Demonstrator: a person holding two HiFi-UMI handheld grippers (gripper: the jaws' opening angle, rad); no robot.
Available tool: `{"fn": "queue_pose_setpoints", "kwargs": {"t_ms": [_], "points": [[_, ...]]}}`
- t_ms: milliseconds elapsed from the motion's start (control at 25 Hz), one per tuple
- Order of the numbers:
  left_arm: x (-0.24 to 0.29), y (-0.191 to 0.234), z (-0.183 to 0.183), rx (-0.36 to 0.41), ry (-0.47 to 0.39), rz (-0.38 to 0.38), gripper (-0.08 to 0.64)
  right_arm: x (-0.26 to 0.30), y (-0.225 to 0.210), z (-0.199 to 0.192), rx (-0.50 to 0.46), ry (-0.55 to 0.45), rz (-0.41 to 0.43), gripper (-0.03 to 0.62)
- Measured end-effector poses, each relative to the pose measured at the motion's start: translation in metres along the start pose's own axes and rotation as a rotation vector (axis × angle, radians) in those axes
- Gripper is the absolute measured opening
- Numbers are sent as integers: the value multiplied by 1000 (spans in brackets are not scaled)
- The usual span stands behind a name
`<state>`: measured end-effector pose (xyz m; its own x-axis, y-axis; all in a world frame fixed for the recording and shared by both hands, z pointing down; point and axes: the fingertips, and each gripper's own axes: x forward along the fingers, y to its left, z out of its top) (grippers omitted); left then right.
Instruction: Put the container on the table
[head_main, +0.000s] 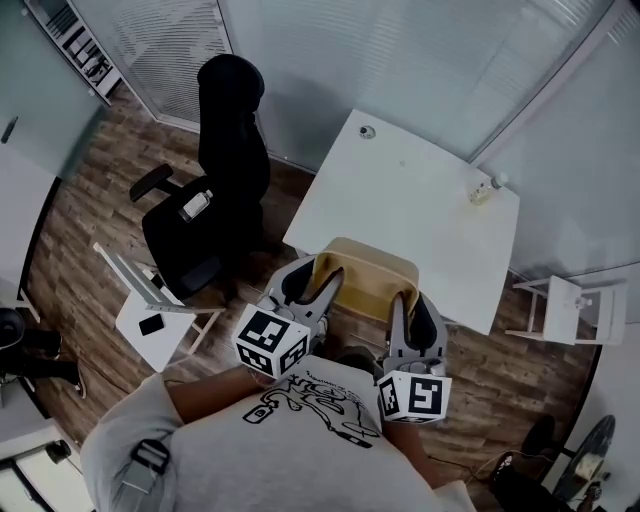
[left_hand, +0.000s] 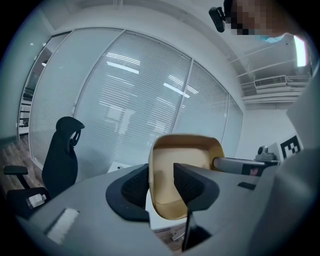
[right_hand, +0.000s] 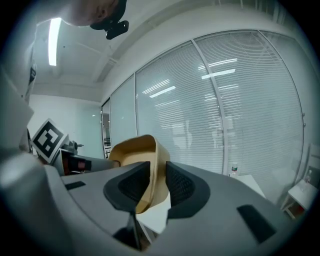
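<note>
A tan, shallow container (head_main: 365, 280) hangs in the air between both grippers, over the near edge of the white table (head_main: 400, 200). My left gripper (head_main: 312, 291) is shut on its left wall, which shows between the pads in the left gripper view, container (left_hand: 182, 172). My right gripper (head_main: 407, 315) is shut on its right wall, container (right_hand: 142, 165). The container looks empty inside.
A black office chair (head_main: 215, 170) stands left of the table. A small bottle (head_main: 486, 188) and a small round object (head_main: 367, 131) lie on the table's far side. White stools stand at left (head_main: 150, 310) and right (head_main: 565, 305). Glass walls with blinds are behind.
</note>
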<state>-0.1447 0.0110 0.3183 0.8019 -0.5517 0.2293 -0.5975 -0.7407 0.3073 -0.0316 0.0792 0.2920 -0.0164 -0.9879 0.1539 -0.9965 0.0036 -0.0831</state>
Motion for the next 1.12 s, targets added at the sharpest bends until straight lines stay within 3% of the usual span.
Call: {"fn": "queue_pose_setpoints", "kwargs": {"t_ms": [600,1120], "points": [[78,14,11,-10,22,6,137,59,-57,-3,28,23,-5,86],[217,-16,31,-6,30,20,137,120,-188,11,49,26,-4,86]]}}
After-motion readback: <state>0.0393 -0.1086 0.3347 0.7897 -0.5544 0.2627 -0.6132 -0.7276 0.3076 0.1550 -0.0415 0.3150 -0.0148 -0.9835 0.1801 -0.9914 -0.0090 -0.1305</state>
